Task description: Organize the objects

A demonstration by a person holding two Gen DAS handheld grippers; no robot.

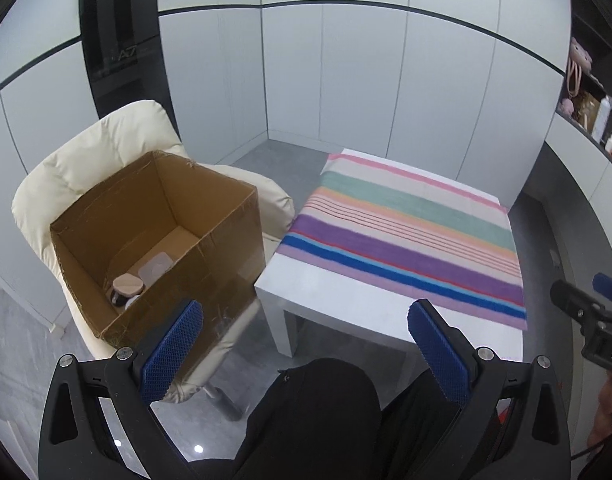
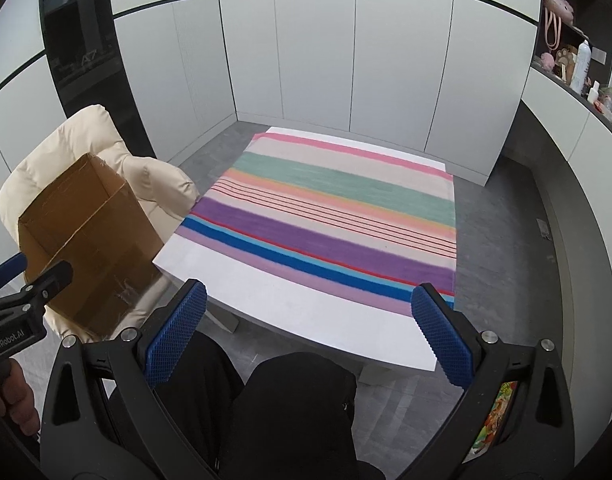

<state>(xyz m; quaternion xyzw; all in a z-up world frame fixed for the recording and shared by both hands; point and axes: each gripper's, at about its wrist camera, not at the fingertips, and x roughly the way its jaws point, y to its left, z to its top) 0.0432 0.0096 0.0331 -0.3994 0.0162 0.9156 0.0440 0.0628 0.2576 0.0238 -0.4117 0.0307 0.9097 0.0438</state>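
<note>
Left wrist view, left claw [image 1: 306, 344]: jaws spread wide, nothing between them, held above the person's dark-clad lap [image 1: 318, 412].
Left wrist view, cardboard box [image 1: 210, 264]: open-topped, resting on the cream padded chair [image 1: 94, 156] just beside the worktop's left edge.
Left wrist view, box contents: a jar with a pale wooden lid [image 1: 127, 285] and a translucent lidded container [image 1: 156, 267] lie at the bottom, against the near wall.
Left wrist view, worktop [image 1: 338, 292]: white, with a striped cloth [image 1: 410, 232] covering all but the near strip; no loose object on it.
Right wrist view, right claw [image 2: 309, 330]: jaws likewise wide apart and bare, poised over the near edge of the worktop.
Right wrist view, other details: the left claw's tips reach in at the left border near the box; a colourful printed item [image 2: 496, 416] shows low right, too hidden to name.
Step in hand: judging by the bare cloth and filled box, the packing looks finished or nearly so.
Next move: probably confirming that nothing remains, or fetching whatever lies out of sight.
</note>
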